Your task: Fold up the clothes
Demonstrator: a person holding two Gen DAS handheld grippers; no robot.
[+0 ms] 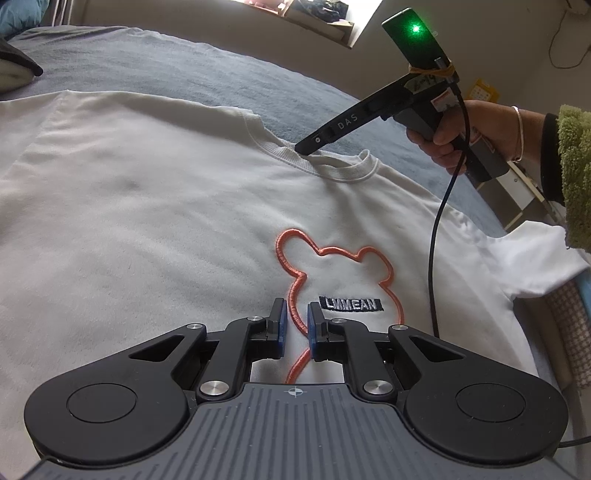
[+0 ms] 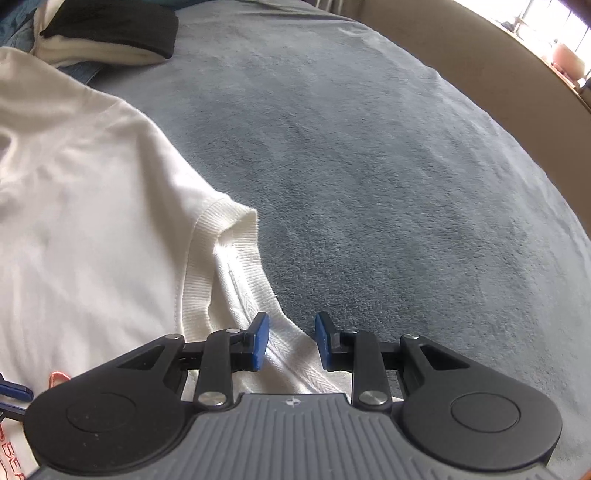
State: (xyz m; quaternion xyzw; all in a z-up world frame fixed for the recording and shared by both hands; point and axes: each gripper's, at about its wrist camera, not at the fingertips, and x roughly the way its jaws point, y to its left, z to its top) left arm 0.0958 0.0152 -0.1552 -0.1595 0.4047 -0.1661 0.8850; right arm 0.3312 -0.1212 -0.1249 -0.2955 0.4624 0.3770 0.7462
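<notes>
A white sweatshirt [image 1: 147, 221] with an orange bear outline [image 1: 295, 273] lies spread flat on a grey-blue blanket [image 1: 184, 74]. My left gripper [image 1: 296, 306] hovers low over the bear's chest. Its blue pads stand a narrow gap apart, with nothing between them. My right gripper [image 1: 304, 147], held in a person's hand [image 1: 443, 144], points down at the ribbed collar [image 1: 347, 168]. In the right wrist view the right gripper [image 2: 292, 321] is open. The collar [image 2: 251, 280] lies between its pads, and neither pad presses on it.
A dark and white pile of folded clothes [image 2: 110, 26] sits at the blanket's far left corner. A black cable [image 1: 436, 240] hangs from the right gripper over the shirt's shoulder. A green fleece sleeve [image 1: 576, 177] is at the right. Bare blanket [image 2: 369, 184] stretches beyond the collar.
</notes>
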